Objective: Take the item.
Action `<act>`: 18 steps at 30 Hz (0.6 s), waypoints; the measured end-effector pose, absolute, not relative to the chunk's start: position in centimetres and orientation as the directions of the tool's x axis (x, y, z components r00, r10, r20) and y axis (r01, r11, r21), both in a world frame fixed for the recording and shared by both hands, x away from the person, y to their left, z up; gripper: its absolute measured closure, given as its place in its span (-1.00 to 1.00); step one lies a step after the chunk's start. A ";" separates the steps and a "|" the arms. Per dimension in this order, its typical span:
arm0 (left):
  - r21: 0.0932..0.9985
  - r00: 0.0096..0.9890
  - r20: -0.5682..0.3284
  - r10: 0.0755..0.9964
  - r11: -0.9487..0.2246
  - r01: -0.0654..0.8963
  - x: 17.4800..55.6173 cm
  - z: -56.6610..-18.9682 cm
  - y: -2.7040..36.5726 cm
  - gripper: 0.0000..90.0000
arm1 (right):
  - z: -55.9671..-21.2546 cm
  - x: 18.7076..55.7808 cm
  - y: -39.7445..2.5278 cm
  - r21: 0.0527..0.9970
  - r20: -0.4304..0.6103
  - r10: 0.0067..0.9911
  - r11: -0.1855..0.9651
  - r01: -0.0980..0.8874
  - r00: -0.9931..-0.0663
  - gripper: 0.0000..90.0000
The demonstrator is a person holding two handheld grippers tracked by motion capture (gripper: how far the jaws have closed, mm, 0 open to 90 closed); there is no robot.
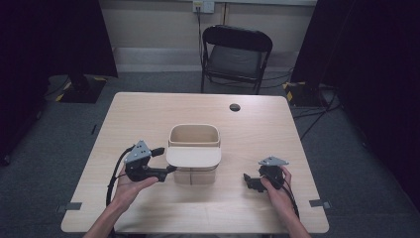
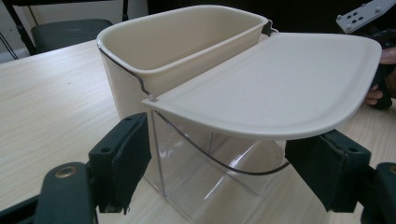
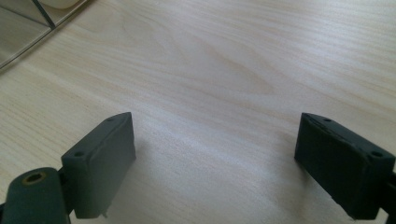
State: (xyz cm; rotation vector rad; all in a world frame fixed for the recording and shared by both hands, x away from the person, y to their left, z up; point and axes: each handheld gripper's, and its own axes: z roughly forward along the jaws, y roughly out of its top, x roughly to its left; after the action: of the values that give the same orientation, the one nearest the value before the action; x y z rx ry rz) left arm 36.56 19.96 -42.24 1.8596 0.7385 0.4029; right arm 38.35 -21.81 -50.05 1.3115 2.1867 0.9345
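A cream bin (image 1: 194, 135) sits in a clear plastic base (image 1: 195, 176) at the table's middle. Its flat cream lid (image 1: 193, 157) lies level over the near half, toward me. My left gripper (image 1: 166, 161) is open at the lid's left edge. In the left gripper view its jaws straddle the clear base (image 2: 196, 172) just below the lid (image 2: 280, 84), with the bin (image 2: 187, 42) behind; I cannot tell if they touch. My right gripper (image 1: 248, 181) is open, low over bare table to the right of the bin. Its own view has the right gripper (image 3: 215, 140) above plain wood.
A black folding chair (image 1: 235, 54) stands beyond the table's far edge. A dark round hole (image 1: 235, 107) marks the tabletop (image 1: 148, 114) behind the bin. A thin wire bail (image 2: 126, 70) runs along the bin's side. Dark curtains flank the room.
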 end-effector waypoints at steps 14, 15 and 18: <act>0.925 0.763 -0.065 0.644 -0.247 0.287 36.7 -42.0 19.4 -0.53 | -50.1 38.4 -21.8 0.729 -0.014 0.886 0.326 0.601 -0.464 -0.74; 0.925 0.762 -0.065 0.644 -0.247 0.288 36.7 -42.0 19.4 -0.53 | -50.1 38.4 -21.8 0.729 -0.015 0.885 0.328 0.601 -0.465 -0.74; 0.928 0.764 -0.065 0.642 -0.243 0.284 36.7 -42.0 19.4 -0.53 | -50.1 38.4 -21.8 0.729 -0.016 0.885 0.328 0.601 -0.465 -0.74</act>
State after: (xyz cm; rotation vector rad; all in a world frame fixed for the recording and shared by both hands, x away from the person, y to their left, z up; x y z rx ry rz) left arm 36.74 19.37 -41.98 1.8340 0.7152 0.3979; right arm 38.36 -21.82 -50.05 1.3110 2.1868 0.9343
